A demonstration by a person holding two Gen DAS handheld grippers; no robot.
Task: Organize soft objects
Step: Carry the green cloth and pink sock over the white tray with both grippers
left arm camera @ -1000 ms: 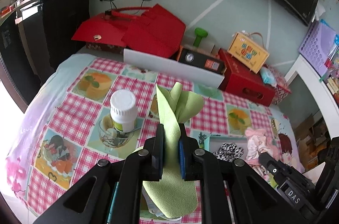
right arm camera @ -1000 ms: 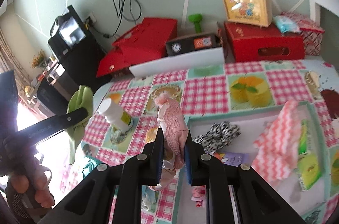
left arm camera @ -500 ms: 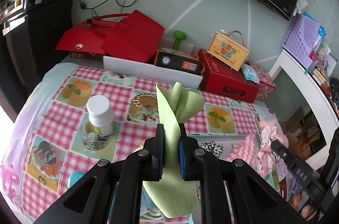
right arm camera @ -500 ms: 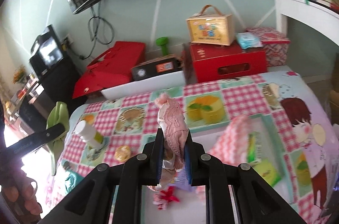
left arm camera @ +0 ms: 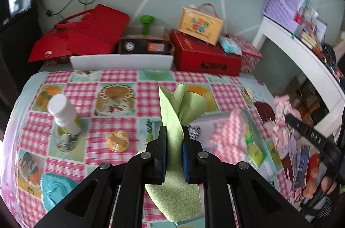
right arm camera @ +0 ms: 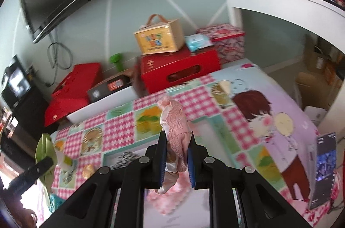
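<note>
My left gripper [left arm camera: 174, 137] is shut on a light green cloth [left arm camera: 179, 111], which sticks up in folds and hangs below the pads, over the near left end of a teal-rimmed tray [left arm camera: 255, 128]. In the tray lie a pink-and-white zigzag cloth [left arm camera: 228, 137], a zebra-print piece [left arm camera: 195, 131] and green packets [left arm camera: 254, 151]. My right gripper [right arm camera: 177, 142] is shut on a pink lace cloth [right arm camera: 175, 120], held above the tray [right arm camera: 220, 131]. In the left wrist view that pink cloth [left arm camera: 281, 118] hangs at the right; the green cloth [right arm camera: 44, 149] shows at the right wrist view's left.
The checked tablecloth [left arm camera: 120, 81] carries a white-capped bottle in a glass bowl [left arm camera: 64, 120], a round orange tin [left arm camera: 118, 139] and a teal cloth [left arm camera: 55, 187]. Red boxes [left arm camera: 204, 53], a yellow case [left arm camera: 201, 23] and a white shelf [left arm camera: 301, 55] stand behind and to the right.
Both grippers have carried their cloths to the right across the table, from near the bottle to over the tray. Their holds on the green and pink cloths are unchanged.
</note>
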